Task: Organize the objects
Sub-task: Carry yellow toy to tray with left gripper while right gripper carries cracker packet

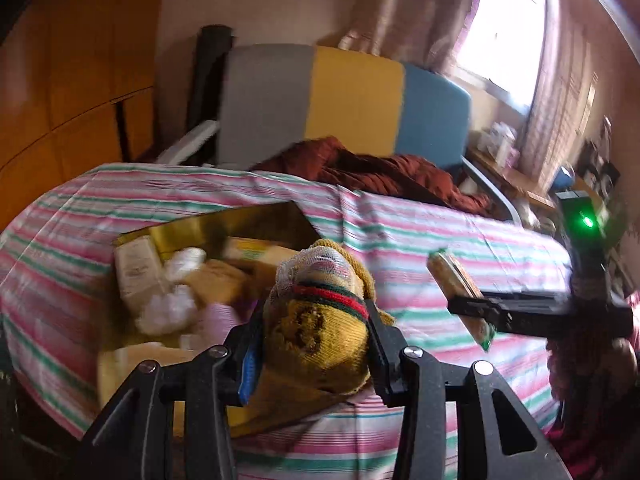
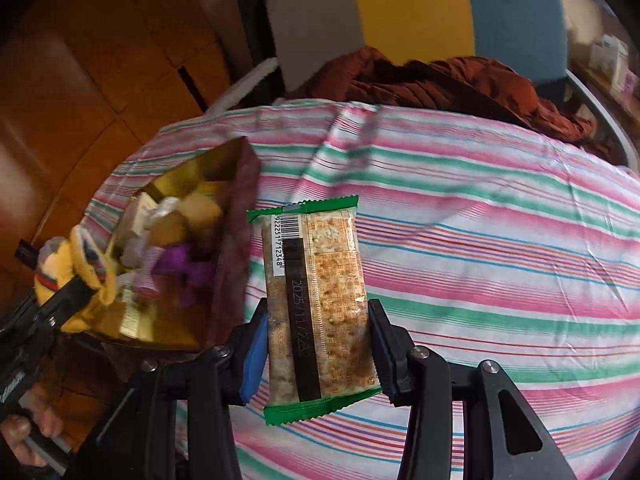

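My left tool (image 1: 316, 344) is clamped on a mustard knitted sock (image 1: 316, 320) with a red and green band, held over the near edge of a gold-lined box (image 1: 240, 220) crowded with small packets. My right tool (image 2: 318, 344) grips a clear cracker packet (image 2: 316, 300) with green ends, barcode uppermost, just right of that box. Both hang above the striped sheet (image 2: 480, 260) of the bed; a rust-coloured quilt (image 1: 400, 176) lies bunched beyond.
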Demonstrator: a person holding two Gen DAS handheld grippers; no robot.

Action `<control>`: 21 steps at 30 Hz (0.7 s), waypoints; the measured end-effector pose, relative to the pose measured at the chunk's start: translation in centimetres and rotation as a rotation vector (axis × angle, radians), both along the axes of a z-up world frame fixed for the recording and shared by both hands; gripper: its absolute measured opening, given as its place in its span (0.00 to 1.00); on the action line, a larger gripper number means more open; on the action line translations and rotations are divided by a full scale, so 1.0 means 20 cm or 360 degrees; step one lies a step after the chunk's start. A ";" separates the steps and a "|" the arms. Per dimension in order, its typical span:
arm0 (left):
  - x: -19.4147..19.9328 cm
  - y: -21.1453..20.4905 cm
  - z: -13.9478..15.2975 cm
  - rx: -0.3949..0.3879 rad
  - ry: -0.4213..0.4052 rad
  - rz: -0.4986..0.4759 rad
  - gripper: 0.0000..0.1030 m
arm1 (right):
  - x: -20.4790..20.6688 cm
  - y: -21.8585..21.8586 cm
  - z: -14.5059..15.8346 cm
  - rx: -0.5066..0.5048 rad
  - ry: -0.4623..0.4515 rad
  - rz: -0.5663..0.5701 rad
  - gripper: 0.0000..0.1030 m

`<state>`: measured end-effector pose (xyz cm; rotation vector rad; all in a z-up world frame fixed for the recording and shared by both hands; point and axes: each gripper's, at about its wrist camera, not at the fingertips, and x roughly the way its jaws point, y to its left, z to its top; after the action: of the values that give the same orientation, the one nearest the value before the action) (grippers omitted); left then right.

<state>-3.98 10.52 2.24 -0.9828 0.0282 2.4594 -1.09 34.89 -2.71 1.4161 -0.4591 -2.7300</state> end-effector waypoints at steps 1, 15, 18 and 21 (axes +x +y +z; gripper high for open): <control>-0.02 -0.05 0.01 0.0024 -0.0010 0.0030 0.43 | -0.01 -0.04 0.02 -0.0001 0.0016 0.0022 0.45; -0.37 -0.39 0.05 0.0181 -0.0086 0.0280 0.45 | -0.29 -0.67 -0.02 -0.0096 0.0011 0.0334 0.48; -0.46 -0.34 0.03 0.0194 -0.0139 0.0232 0.53 | -0.31 -0.72 -0.07 -0.0109 -0.0032 0.0336 0.52; -0.52 -0.27 -0.03 0.0180 -0.0204 0.0207 0.61 | -0.30 -0.72 -0.12 -0.0090 -0.0061 0.0337 0.52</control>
<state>-14.47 5.05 1.65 -1.1213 -0.2219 2.4777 -7.06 20.42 -5.04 1.4166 -0.3618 -2.5084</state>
